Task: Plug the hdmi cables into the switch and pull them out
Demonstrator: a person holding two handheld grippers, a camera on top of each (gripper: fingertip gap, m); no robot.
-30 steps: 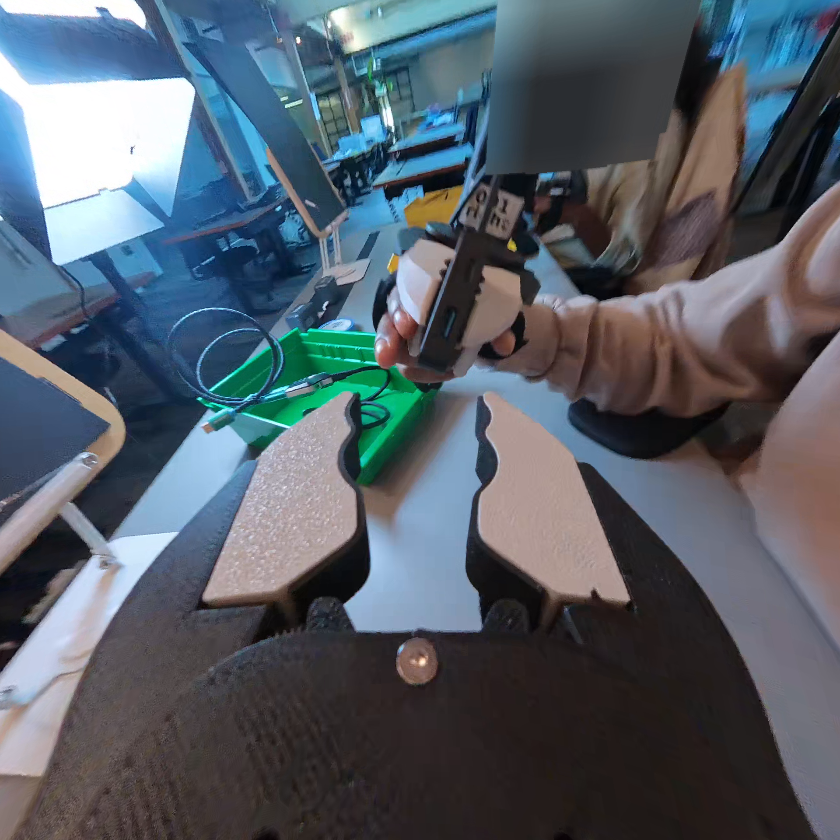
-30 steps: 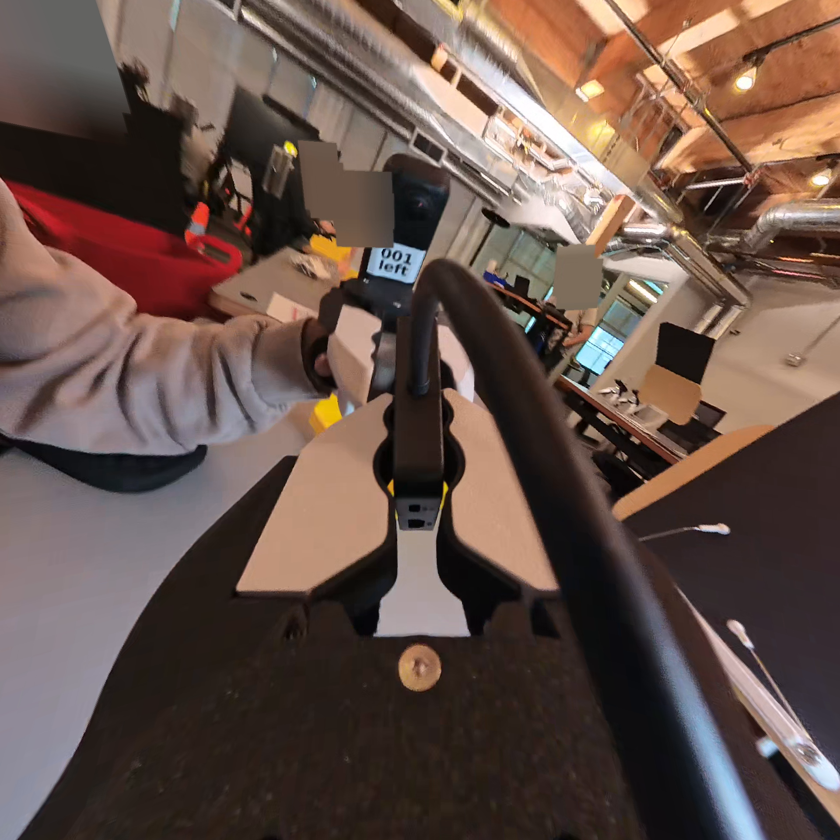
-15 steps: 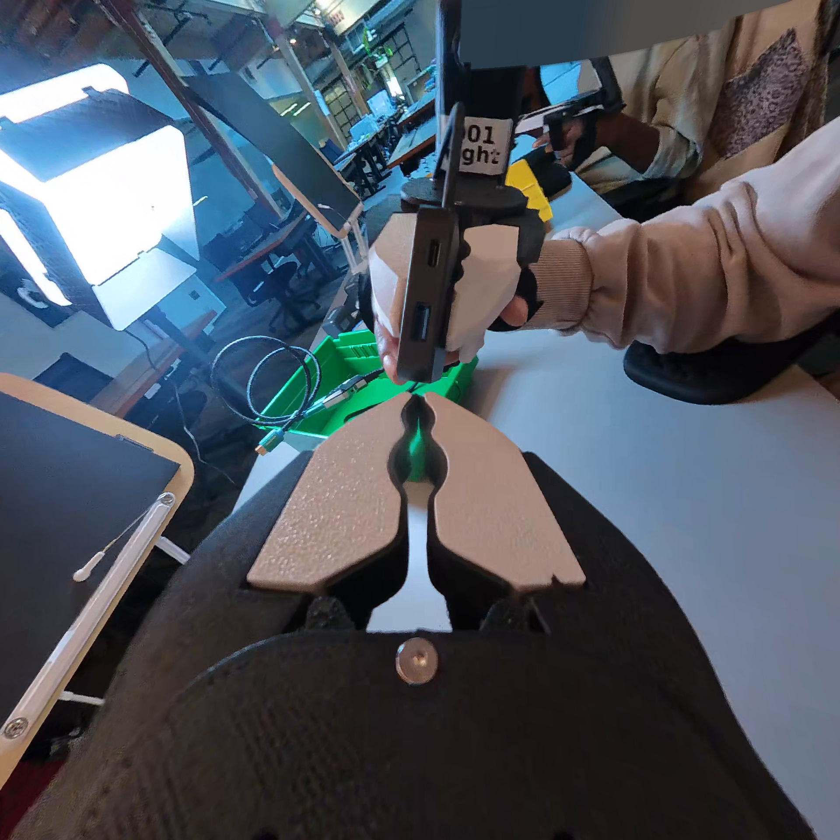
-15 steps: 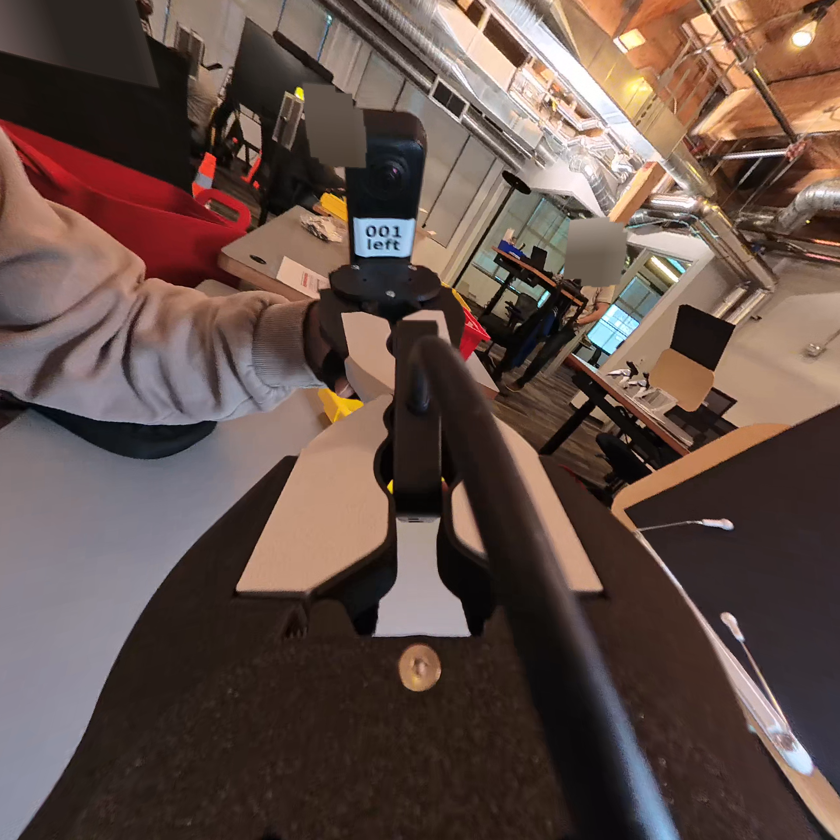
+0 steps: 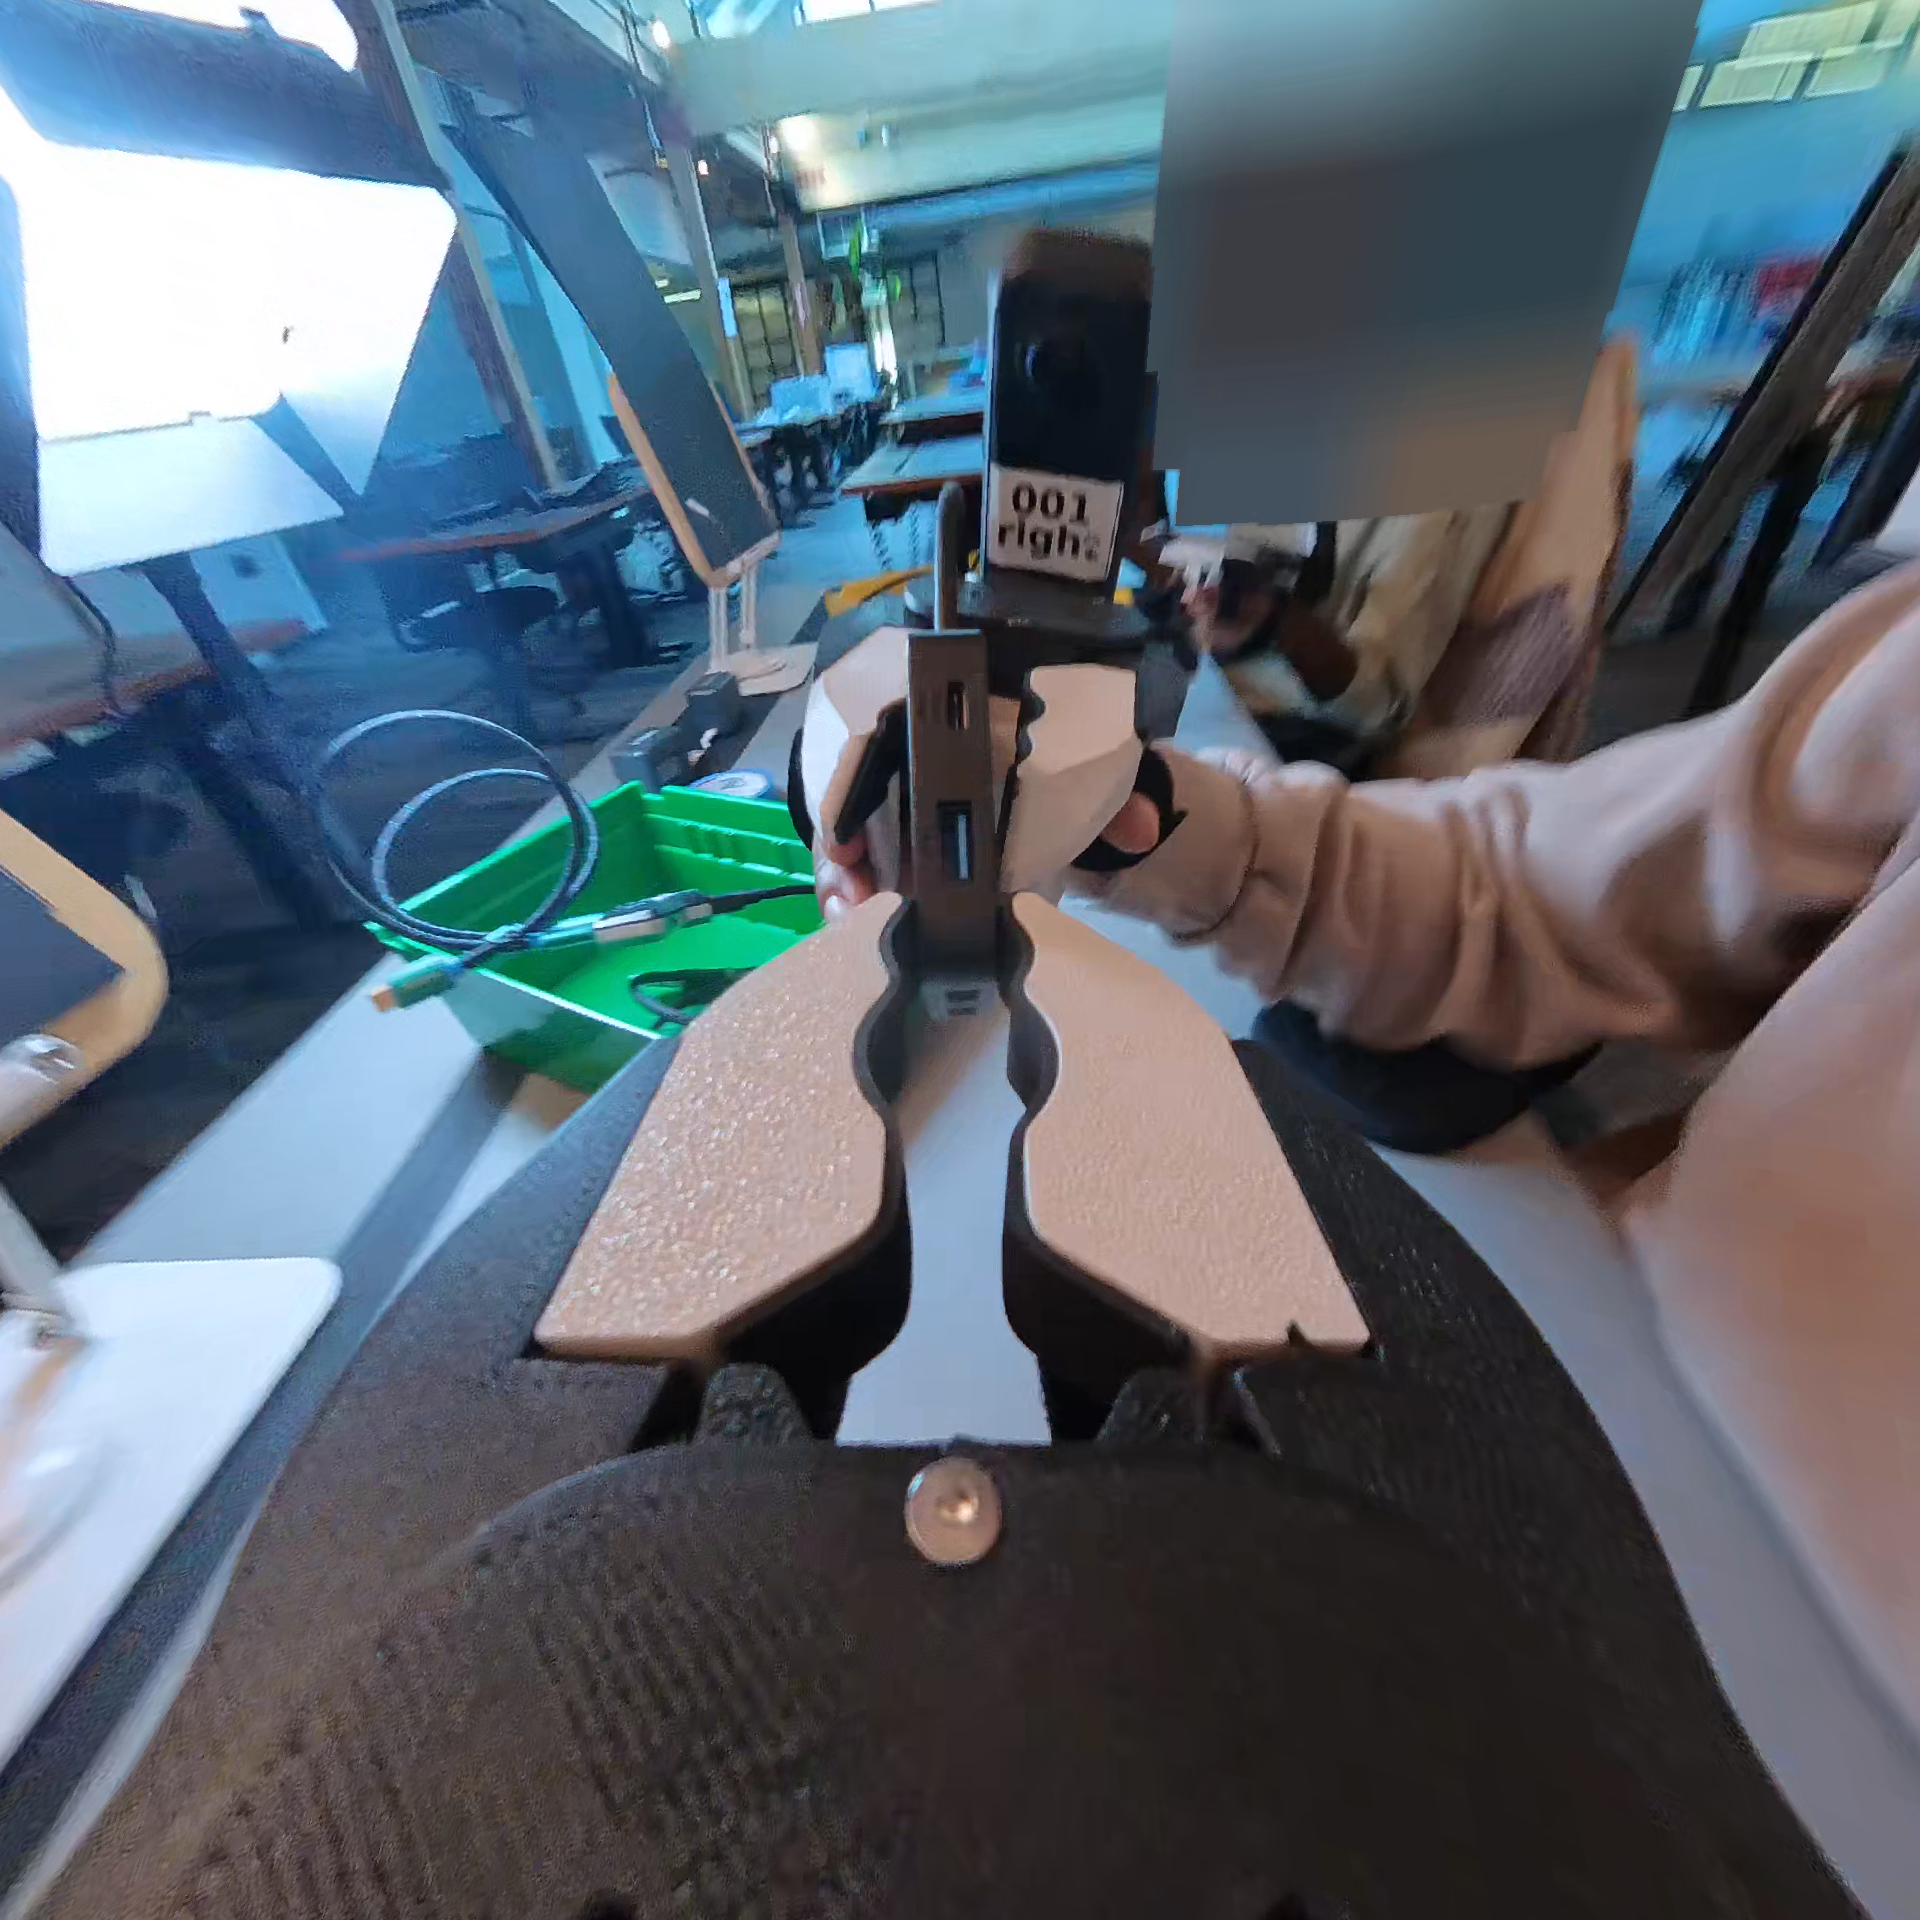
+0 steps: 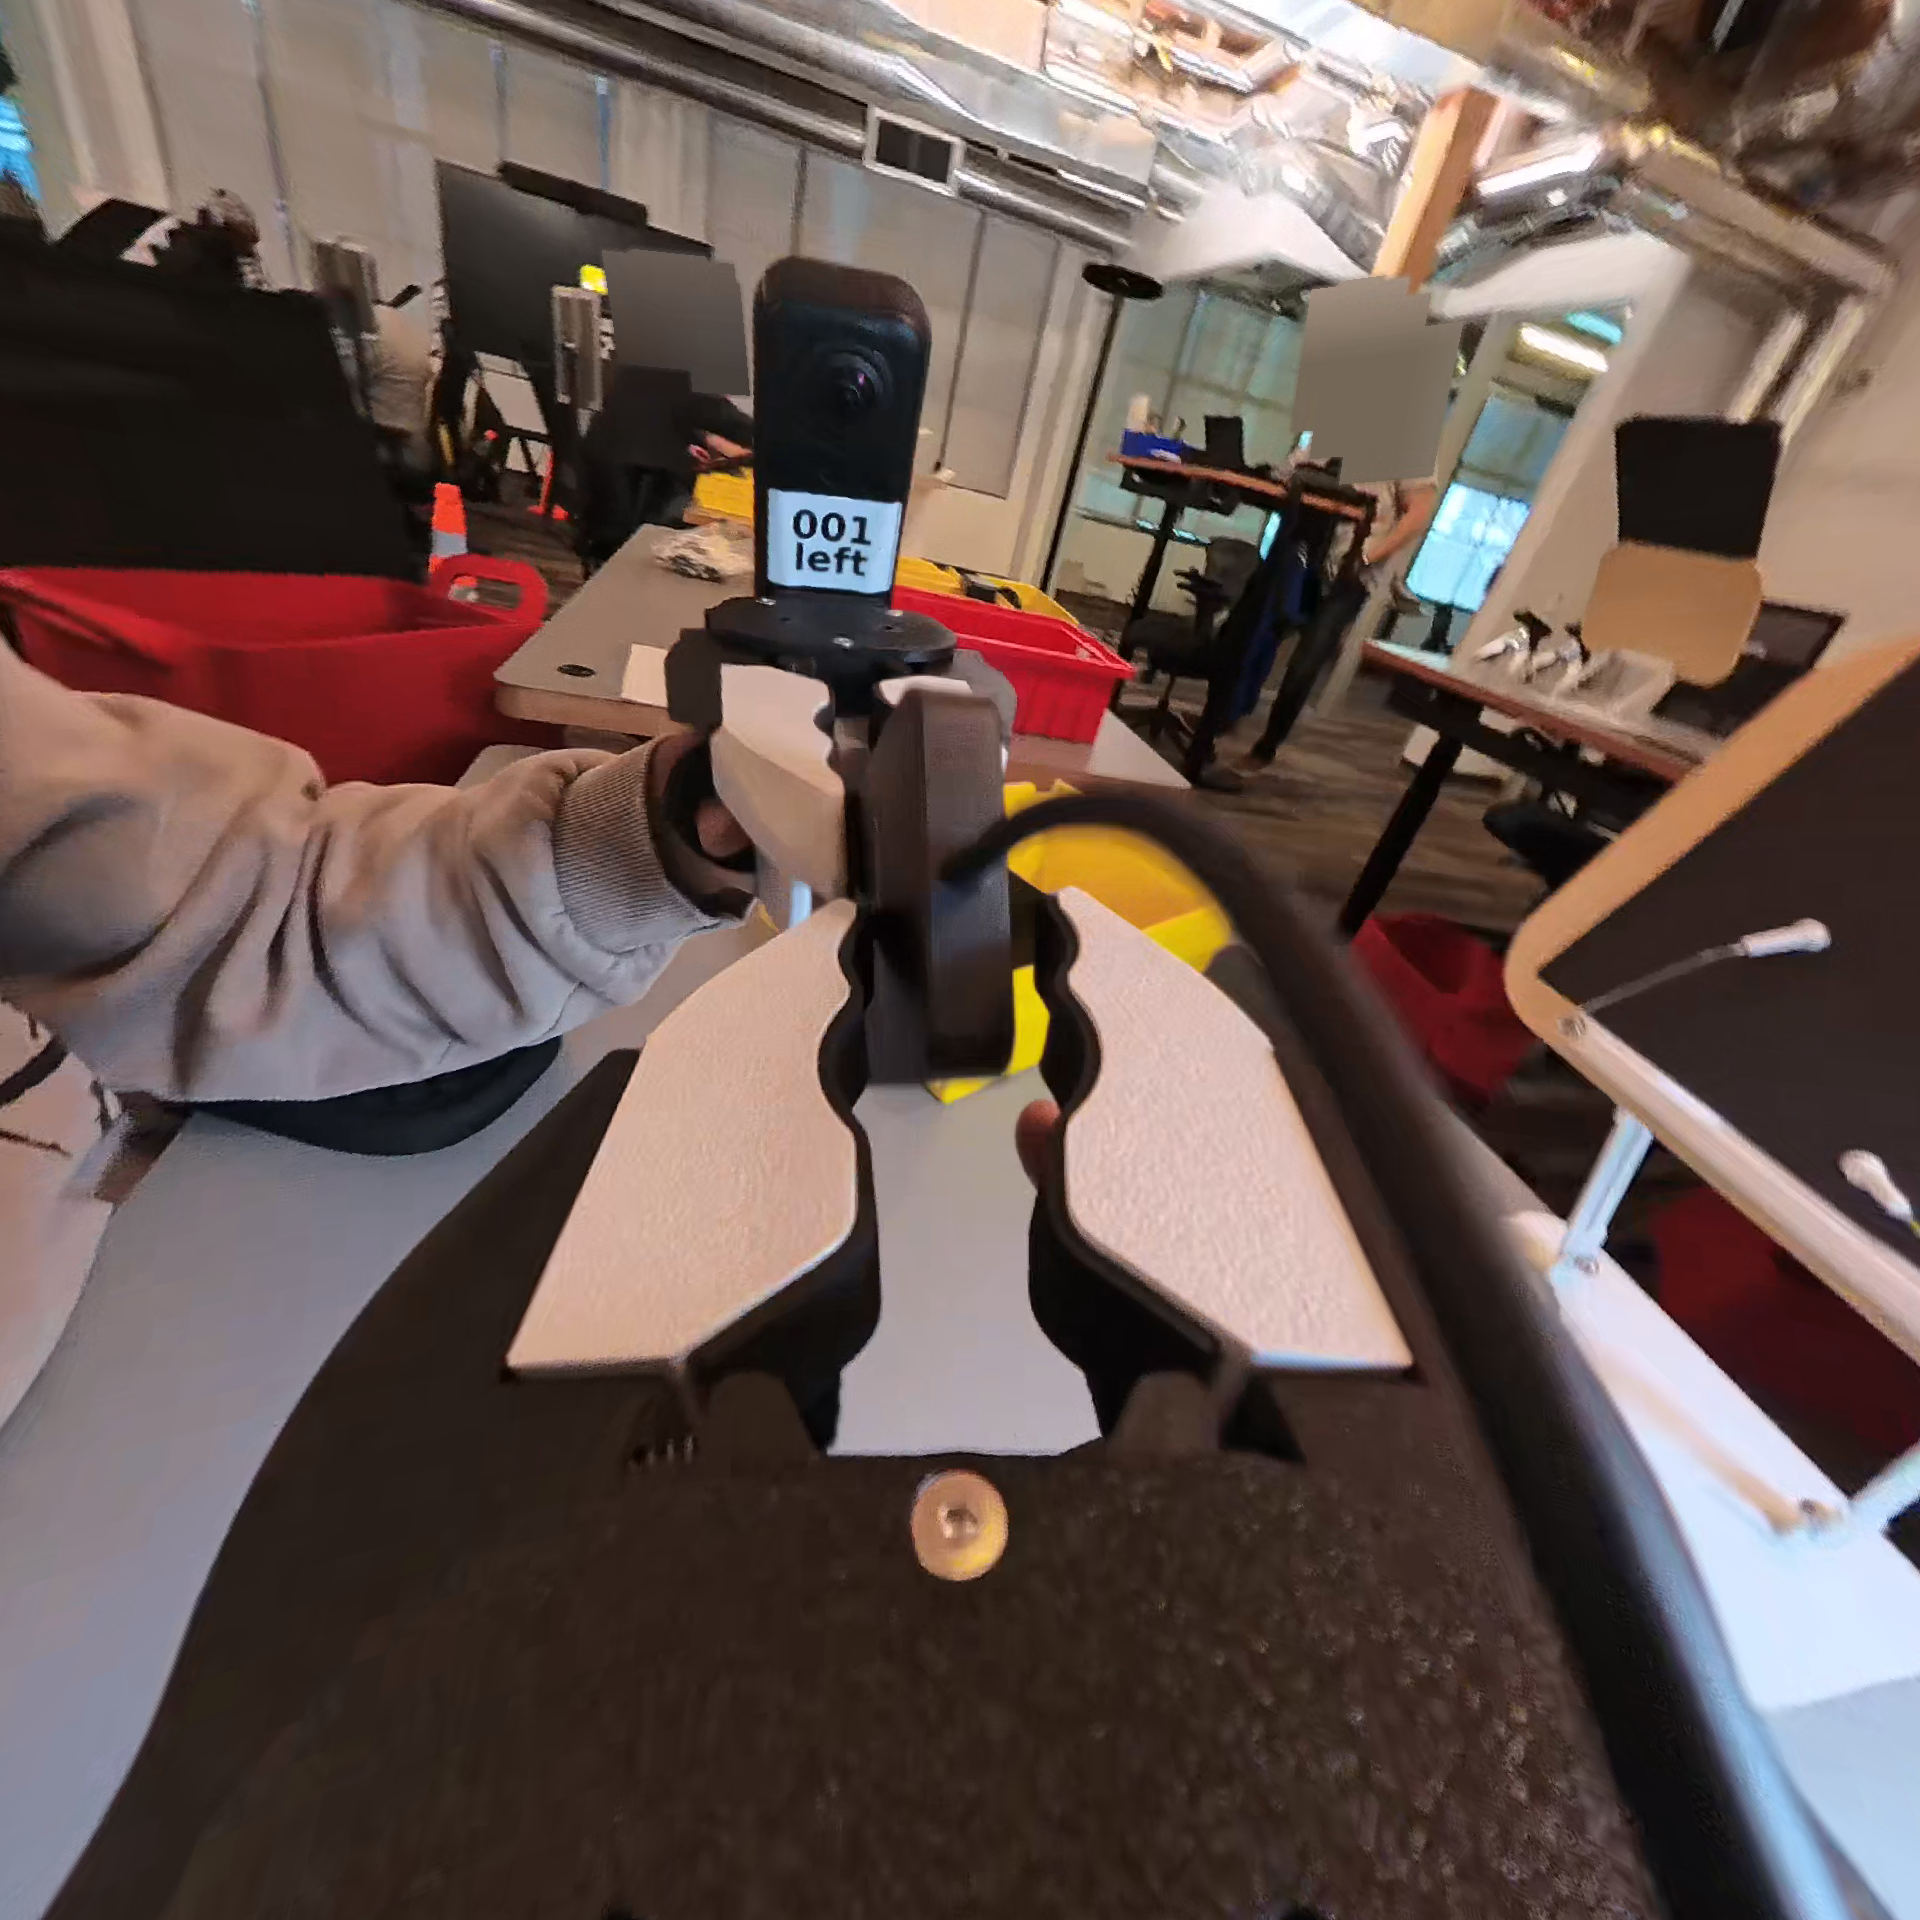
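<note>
The switch [image 5: 951, 810] is a slim dark box with ports on its edge, held upright above the grey table [image 5: 1558, 1299]. My left gripper [image 5: 951, 935] is shut on its lower end. My right gripper [image 6: 954, 997] is open, its fingers loosely around the switch [image 6: 935, 914], the right finger clear of it. A thick black cable [image 6: 1351, 1091] arcs from the switch over my right gripper. The right gripper [image 5: 956, 748] faces me in the left wrist view, the left gripper [image 6: 883, 748] in the right wrist view. Loose HDMI cables [image 5: 644, 920] lie across a green bin [image 5: 582, 997].
A yellow bin [image 6: 1122, 883] sits just beyond the switch, with red bins [image 6: 208, 665] behind the sleeve. A black panel on a stand [image 6: 1714, 987] is at the right. A bright softbox [image 5: 208, 312] stands left of the table. A seated person [image 5: 1455, 644] is behind. The tips of both grippers are at nearly the same place.
My left gripper went from open to closed, then came up and shut on the switch's lower end. My right gripper, shut on the switch before, has widened its jaws.
</note>
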